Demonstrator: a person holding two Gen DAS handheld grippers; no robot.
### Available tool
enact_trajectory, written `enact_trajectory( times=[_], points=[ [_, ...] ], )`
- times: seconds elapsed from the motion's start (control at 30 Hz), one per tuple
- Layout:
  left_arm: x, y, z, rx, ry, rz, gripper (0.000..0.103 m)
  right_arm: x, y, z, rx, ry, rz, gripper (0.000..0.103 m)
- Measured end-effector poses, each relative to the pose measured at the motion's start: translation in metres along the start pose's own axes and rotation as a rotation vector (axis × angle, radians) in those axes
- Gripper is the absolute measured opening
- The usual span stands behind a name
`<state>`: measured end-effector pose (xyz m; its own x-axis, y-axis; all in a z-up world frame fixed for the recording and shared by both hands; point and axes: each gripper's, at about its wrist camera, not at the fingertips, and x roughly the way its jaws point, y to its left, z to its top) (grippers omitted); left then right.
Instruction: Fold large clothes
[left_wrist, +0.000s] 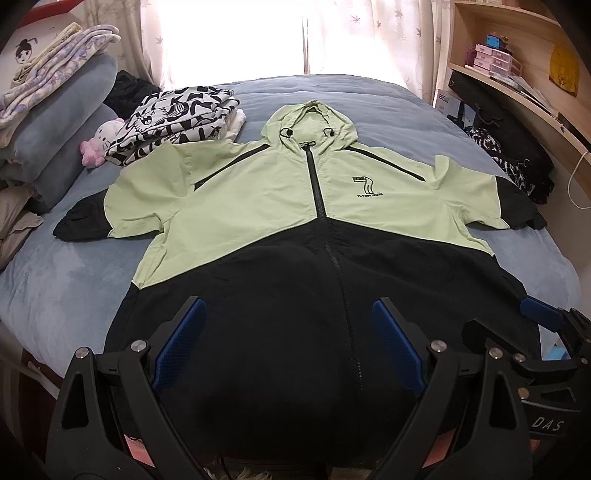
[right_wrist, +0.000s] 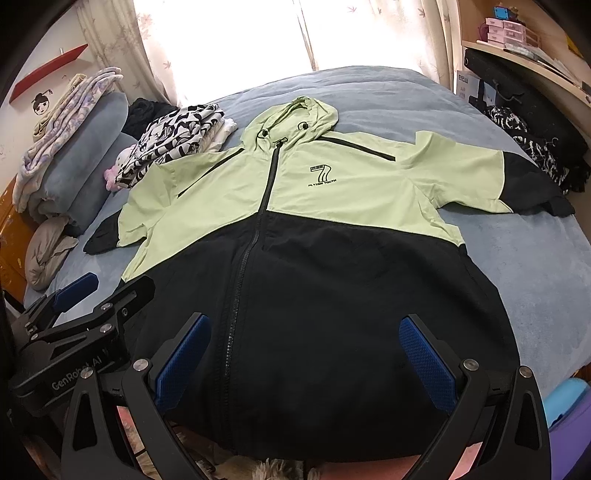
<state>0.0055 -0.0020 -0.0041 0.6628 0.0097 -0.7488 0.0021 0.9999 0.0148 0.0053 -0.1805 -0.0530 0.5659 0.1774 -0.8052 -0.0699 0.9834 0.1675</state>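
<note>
- Left gripper (left_wrist: 288, 332): nearest the lens in the left wrist view. Jaws spread wide, nothing between the blue pads. It hovers over the black lower panel of the jacket (left_wrist: 258, 206), just left of the jacket's zipper (left_wrist: 317, 184).
- Right gripper (right_wrist: 306, 347): nearest the lens in the right wrist view. Jaws likewise spread and empty. It hovers over the same black panel, to the right of the zipper. Contact between pads and cloth cannot be confirmed in either view.
- Jacket: a hooded, light-green and black garment lying front-up and zipped on the blue bed cover (left_wrist: 369, 96). The hem faces the grippers; the hood (left_wrist: 314, 122) points toward the window.
- Sleeves: both extend flat outward from the jacket body. The left sleeve (left_wrist: 122, 199) and right sleeve (left_wrist: 491, 199) end in black cuffs resting on the bed cover.
- Adjacent items: a black-and-white patterned folded stack (left_wrist: 177, 118) lies just beyond the jacket's left shoulder, touching or slightly overlapping it. A pink plush toy (left_wrist: 99, 140) sits beside that stack. Rolled blue bedding (left_wrist: 59, 122) lies well apart from the left sleeve.
- Task status: the jacket is spread and smoothed, but no fold is visible. Judged stage: preparation complete, folding not yet begun.
- Remaining work, as judged: bring each sleeve across the jacket body, fold the sides inward, tuck the hood, then double hem toward collar.
- Caution: the thin shell fabric looks slippery; a shallow pinch may release early.
</note>
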Motion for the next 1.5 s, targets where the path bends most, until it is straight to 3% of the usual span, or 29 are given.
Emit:
enact_trajectory(
  times=[0.33,0.67,1.1,1.23,1.3,1.43,1.5],
  points=[
    [0.005,0.010,0.033,-0.040,-0.022,0.031,0.090,-0.006,-0.019,0.030,0.016,-0.040,-0.003,0.103],
    [-0.001,-0.002,0.102,-0.042,-0.106,0.046,0.090,-0.049,-0.058,0.106,-0.032,-0.215,-0.070,0.103],
    [-0.021,-0.069,0.224,0.020,-0.278,0.028,0.091,-0.156,-0.151,0.224,-0.040,-0.488,-0.315,0.103],
    [-0.014,-0.095,0.254,0.032,-0.310,0.030,0.091,-0.179,-0.185,0.250,-0.052,-0.581,-0.457,0.103],
    [-0.002,-0.108,0.266,0.024,-0.299,-0.006,0.091,-0.186,-0.206,0.263,-0.064,-0.581,-0.490,0.103],
    [0.034,-0.142,0.285,0.035,-0.241,-0.065,0.090,-0.179,-0.255,0.282,-0.051,-0.512,-0.397,0.103],
    [0.057,-0.158,0.282,0.049,-0.225,-0.073,0.090,-0.157,-0.282,0.287,-0.027,-0.491,-0.397,0.103]
  ],
)
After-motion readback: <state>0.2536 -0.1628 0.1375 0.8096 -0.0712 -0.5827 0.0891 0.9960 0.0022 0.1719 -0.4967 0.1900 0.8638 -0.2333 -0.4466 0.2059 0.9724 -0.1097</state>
